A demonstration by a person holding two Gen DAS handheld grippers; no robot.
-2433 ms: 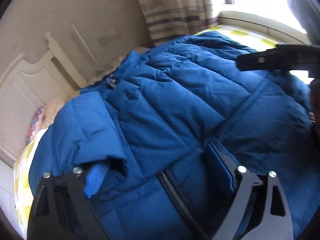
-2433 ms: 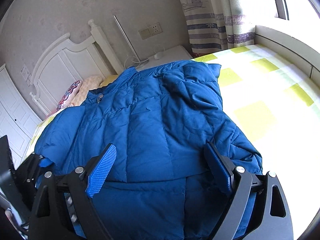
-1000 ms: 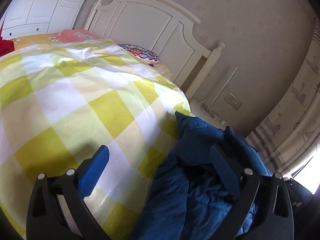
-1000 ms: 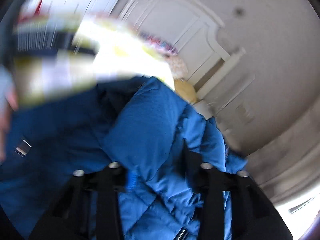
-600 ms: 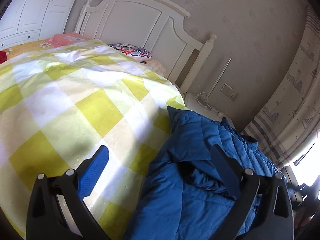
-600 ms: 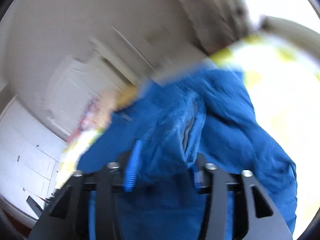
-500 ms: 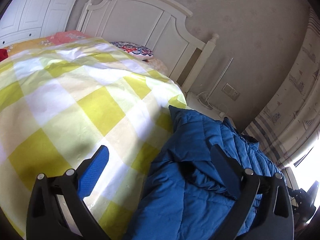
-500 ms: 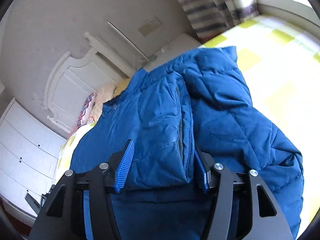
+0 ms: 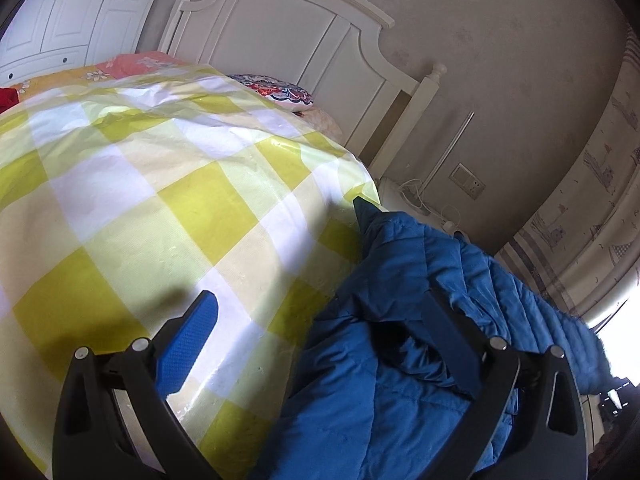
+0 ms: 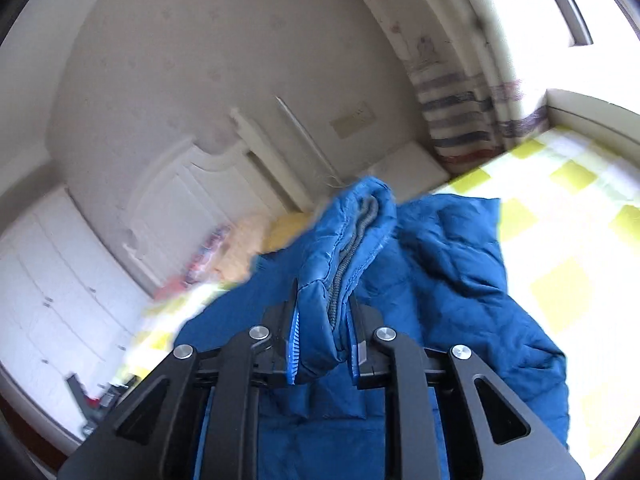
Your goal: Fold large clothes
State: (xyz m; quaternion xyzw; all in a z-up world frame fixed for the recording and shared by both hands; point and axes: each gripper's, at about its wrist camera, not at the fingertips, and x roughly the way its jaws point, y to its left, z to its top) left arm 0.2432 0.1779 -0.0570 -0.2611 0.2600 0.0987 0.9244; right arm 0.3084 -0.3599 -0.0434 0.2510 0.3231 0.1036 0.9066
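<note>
Blue puffer jacket (image 10: 460, 280) bunched on the yellow-check bedspread (image 9: 160, 208) near the headboard (image 9: 296, 36). Right gripper (image 10: 322, 344) clamped tight on a zippered edge (image 10: 348, 248), lifted clear of the rest. Left gripper (image 9: 320, 344) spread wide, holding nothing, over the jacket's edge. Best to carry the flap across slowly, keep the zipper line straight, pin the crease with the left.

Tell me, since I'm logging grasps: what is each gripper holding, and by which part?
The right gripper is shut on the blue jacket, pinching a bunched fold along its zipper edge. The left gripper is open, holding nothing.
</note>
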